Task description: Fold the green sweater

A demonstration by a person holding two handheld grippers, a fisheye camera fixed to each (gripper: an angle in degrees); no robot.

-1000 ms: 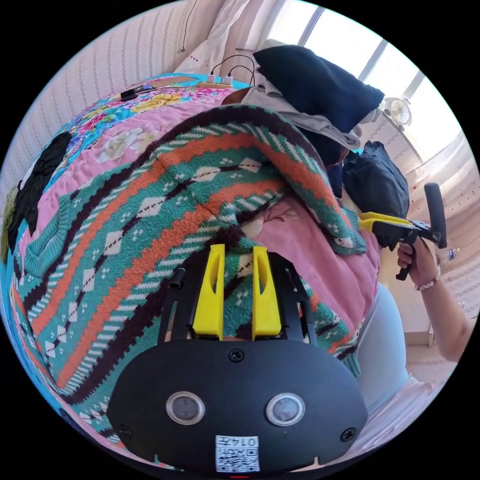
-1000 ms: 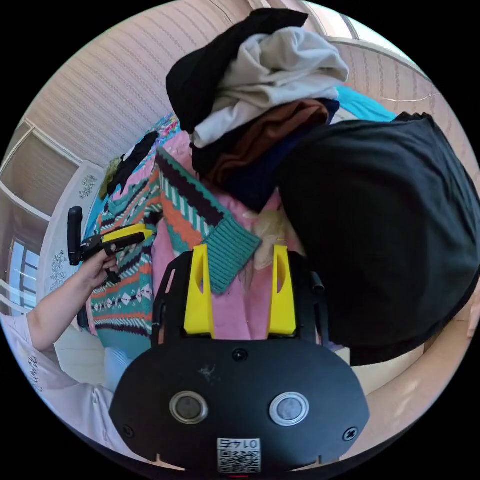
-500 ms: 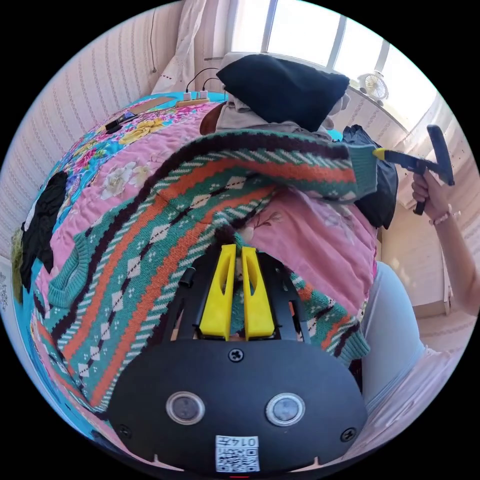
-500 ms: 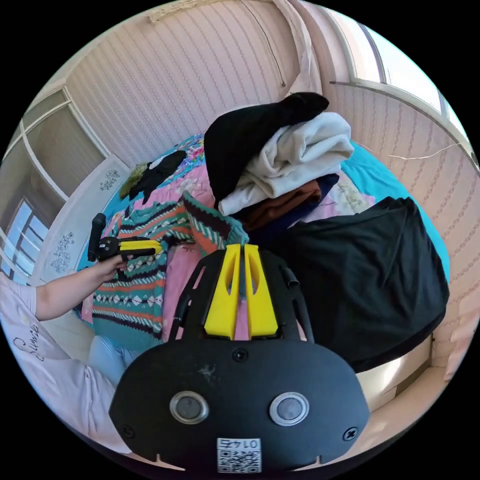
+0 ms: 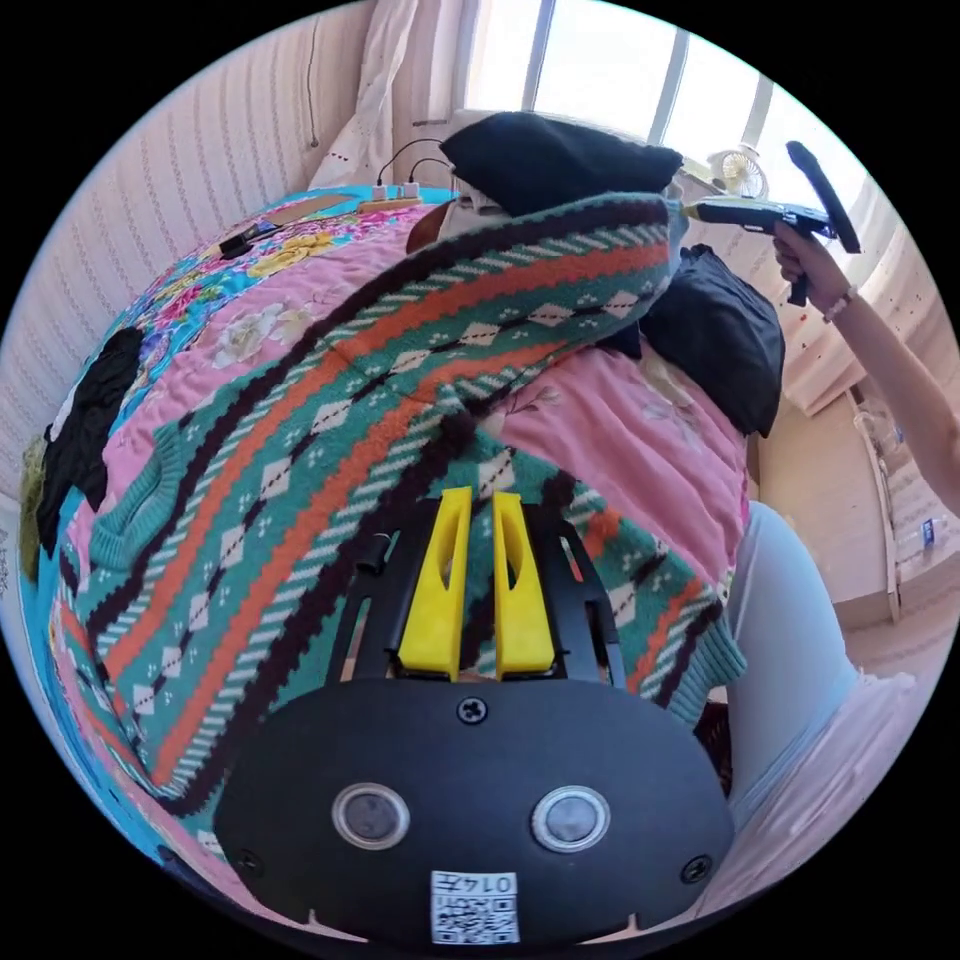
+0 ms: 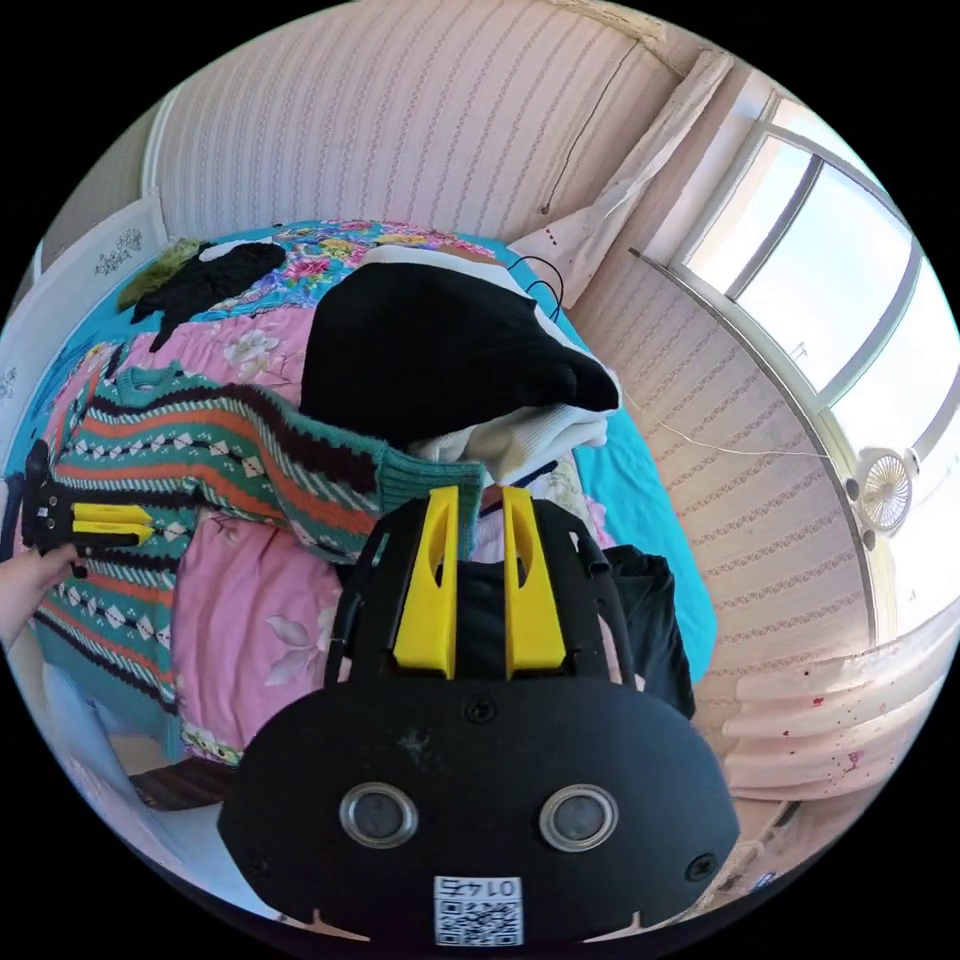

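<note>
Both grippers clamp the green sweater (image 5: 300, 440): right gripper (image 6: 478, 500) lifts the sleeve cuff (image 6: 430, 485), left gripper (image 5: 478, 500) pins the body; next, fold the sleeve inward.

Bed (image 5: 640, 450) with floral quilt, pink centre and turquoise border.
Lying on it: green patterned sweater (image 5: 260, 500) spread flat across the near half, one sleeve (image 6: 300, 460) lifted off the quilt; pile of folded clothes (image 6: 450, 360) toward the window side, black piece on top, pale one beneath; black garment (image 5: 725, 330) at the near edge beside the pile; small dark garment (image 5: 85, 420) at the far side; power strip with cables (image 5: 395, 190) near the curtain.
</note>
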